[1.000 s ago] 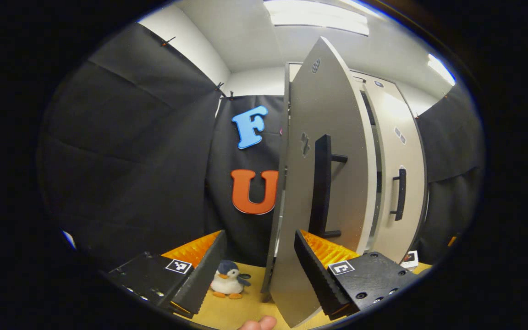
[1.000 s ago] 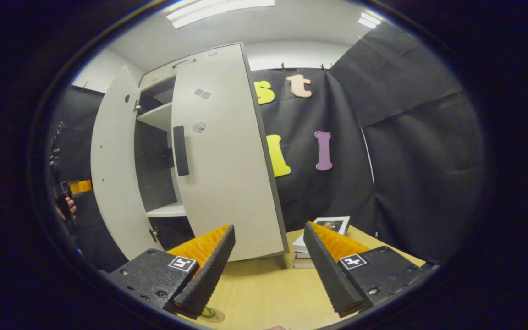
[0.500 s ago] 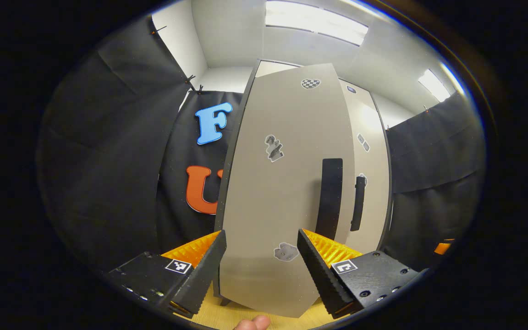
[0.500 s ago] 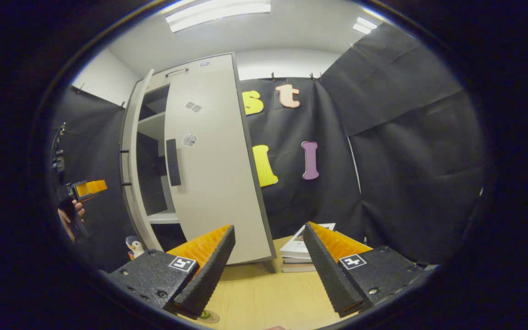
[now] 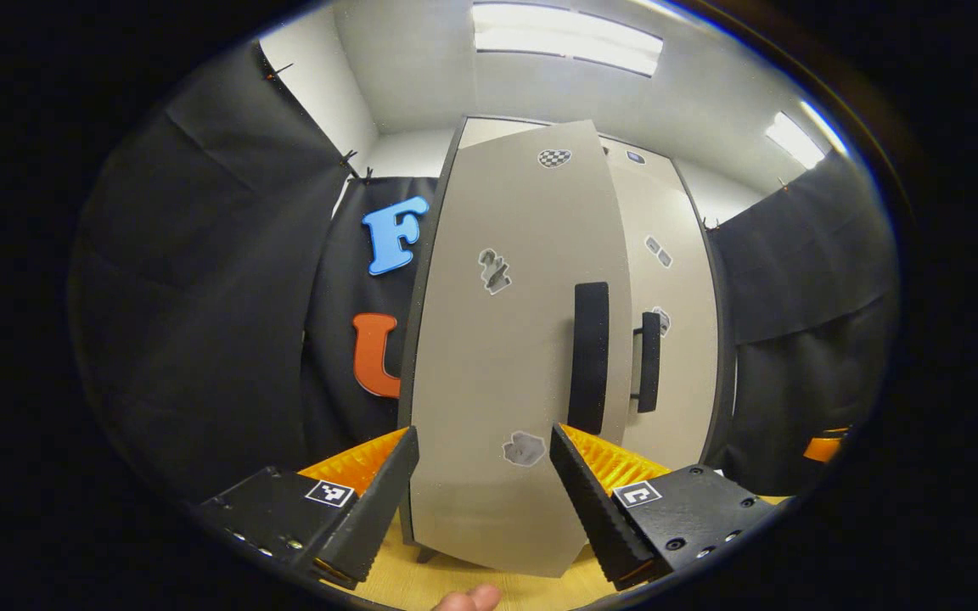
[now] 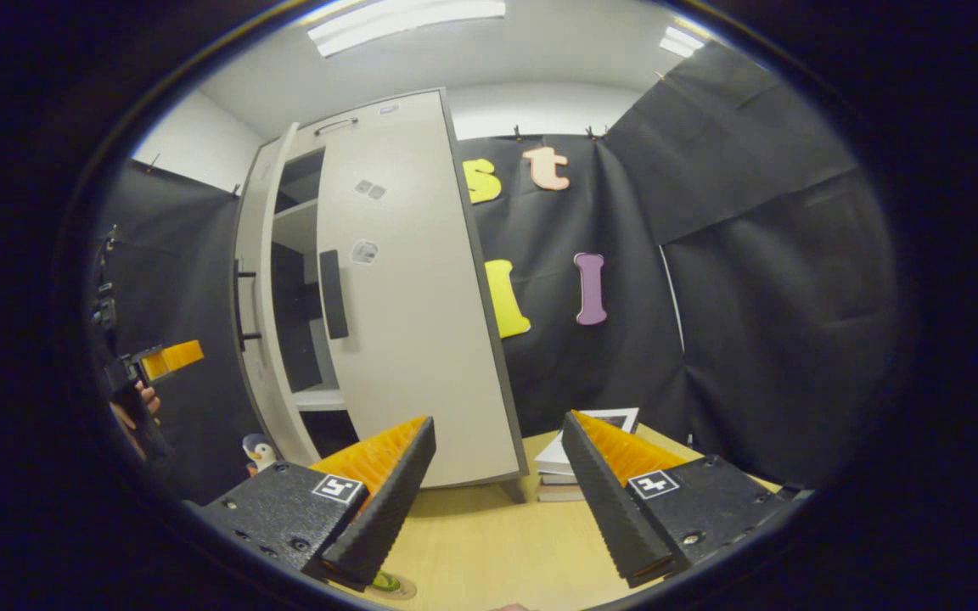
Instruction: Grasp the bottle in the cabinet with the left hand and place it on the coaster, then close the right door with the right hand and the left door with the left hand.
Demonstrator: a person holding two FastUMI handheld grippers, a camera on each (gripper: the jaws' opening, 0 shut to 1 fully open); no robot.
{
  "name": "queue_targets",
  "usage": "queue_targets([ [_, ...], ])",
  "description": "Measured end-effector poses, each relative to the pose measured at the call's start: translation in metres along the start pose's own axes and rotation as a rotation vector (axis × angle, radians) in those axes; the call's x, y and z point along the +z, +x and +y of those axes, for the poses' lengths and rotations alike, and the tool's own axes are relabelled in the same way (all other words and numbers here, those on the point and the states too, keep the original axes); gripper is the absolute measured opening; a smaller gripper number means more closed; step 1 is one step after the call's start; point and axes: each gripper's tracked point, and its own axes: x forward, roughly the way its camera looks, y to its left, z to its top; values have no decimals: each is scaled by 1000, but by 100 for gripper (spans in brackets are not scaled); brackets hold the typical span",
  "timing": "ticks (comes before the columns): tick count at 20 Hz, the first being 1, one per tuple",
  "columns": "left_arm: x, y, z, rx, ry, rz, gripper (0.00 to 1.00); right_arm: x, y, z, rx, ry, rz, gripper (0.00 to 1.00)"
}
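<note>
2 cabinet doors stand before me: the left door (image 5: pixel 506 356) fills my left gripper view, nearly shut, beside the right door (image 6: pixel 408 297), which is still ajar. My left gripper (image 5: pixel 482 496) is spread apart with nothing held, as is my right gripper (image 6: pixel 497 492) above the wooden table (image 6: pixel 489 552).

The cabinet doors (image 5: pixel 506 356) were pale grey with black handles (image 5: pixel 589 356). The tabletop (image 6: pixel 489 552) was light wood. A toy penguin (image 6: pixel 260 451) was blue-grey and white, and a small checkered sticker (image 5: pixel 553 158) was black-and-white.
</note>
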Motion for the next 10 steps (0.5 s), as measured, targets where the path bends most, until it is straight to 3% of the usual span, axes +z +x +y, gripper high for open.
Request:
queue_targets([
  [3,-27,-18,-18,19,-47,32,95,1,9,17,42,-27,0,98],
  [4,-34,-23,-24,14,-62,33,100,2,12,24,59,-23,-9,98],
  [5,-42,-27,-32,-2,-81,34,95,3,13,30,74,-17,-15,94],
  [10,-74,-48,-45,-28,-125,77,100,-6,9,43,110,-44,6,98],
])
